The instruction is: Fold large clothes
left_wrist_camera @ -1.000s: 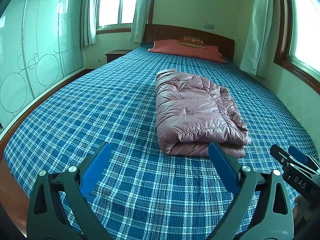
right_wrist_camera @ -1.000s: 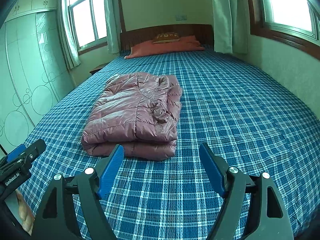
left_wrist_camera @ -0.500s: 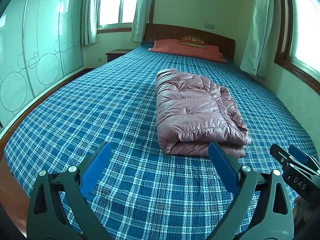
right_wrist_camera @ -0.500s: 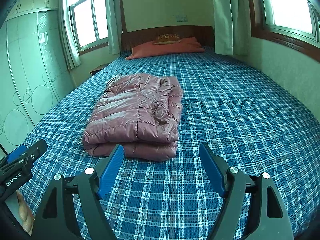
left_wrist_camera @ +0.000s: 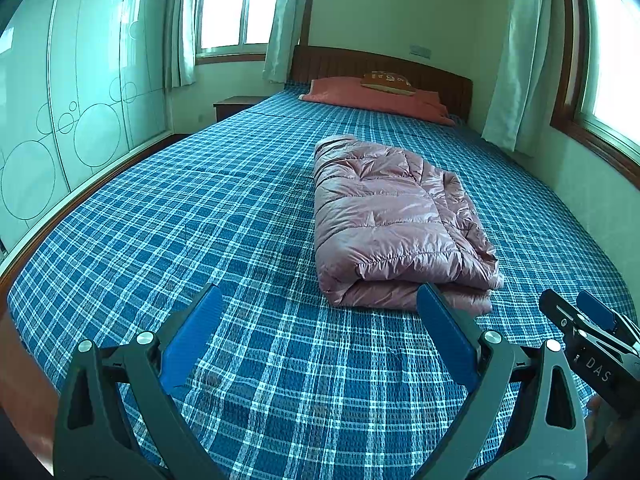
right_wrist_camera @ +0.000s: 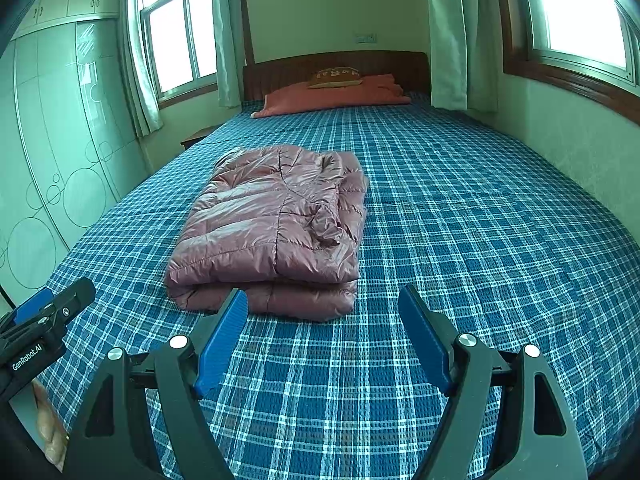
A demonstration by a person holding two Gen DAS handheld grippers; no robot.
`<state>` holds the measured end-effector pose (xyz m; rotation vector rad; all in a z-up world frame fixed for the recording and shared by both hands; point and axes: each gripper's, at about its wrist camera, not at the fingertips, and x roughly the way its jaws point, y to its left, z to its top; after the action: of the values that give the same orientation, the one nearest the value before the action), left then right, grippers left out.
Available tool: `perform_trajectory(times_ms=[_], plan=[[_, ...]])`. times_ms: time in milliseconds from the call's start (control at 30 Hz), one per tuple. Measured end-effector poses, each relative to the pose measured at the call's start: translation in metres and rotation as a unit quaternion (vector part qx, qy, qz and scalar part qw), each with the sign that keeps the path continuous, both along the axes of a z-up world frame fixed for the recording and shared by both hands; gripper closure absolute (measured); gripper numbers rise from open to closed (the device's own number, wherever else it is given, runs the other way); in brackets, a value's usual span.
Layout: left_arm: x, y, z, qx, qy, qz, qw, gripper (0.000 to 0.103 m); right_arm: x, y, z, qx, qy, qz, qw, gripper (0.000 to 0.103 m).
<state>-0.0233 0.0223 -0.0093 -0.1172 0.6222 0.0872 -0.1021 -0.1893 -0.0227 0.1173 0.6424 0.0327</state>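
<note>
A pink puffer jacket (left_wrist_camera: 392,220) lies folded into a thick rectangle on the blue plaid bed (left_wrist_camera: 200,208); it also shows in the right wrist view (right_wrist_camera: 276,232). My left gripper (left_wrist_camera: 320,308) is open and empty, hovering above the bed just short of the jacket's near edge. My right gripper (right_wrist_camera: 324,308) is open and empty, also just short of the near folded edge. The right gripper shows at the right edge of the left wrist view (left_wrist_camera: 588,328), and the left gripper at the left edge of the right wrist view (right_wrist_camera: 44,316).
A red pillow (left_wrist_camera: 376,98) and a small cushion (left_wrist_camera: 386,80) lie at the wooden headboard (right_wrist_camera: 336,66). A glass wardrobe (left_wrist_camera: 60,92) stands left, a nightstand (left_wrist_camera: 236,106) beside the bed, and a wall with windows to the right.
The right gripper has shifted slightly, so the jacket sits a little lower and more to the right in its view. The left gripper has barely moved. Both stay open.
</note>
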Motion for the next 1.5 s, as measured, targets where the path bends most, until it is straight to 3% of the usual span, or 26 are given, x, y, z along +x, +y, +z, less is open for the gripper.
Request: perform_trajectory(times_ms=[1500], plan=[[0.013, -0.004, -0.019, 0.009, 0.009, -0.005, 0.9999, 0.002, 0.014, -0.003, -0.023, 0.001, 0.026, 0.005, 1.000, 0.026]])
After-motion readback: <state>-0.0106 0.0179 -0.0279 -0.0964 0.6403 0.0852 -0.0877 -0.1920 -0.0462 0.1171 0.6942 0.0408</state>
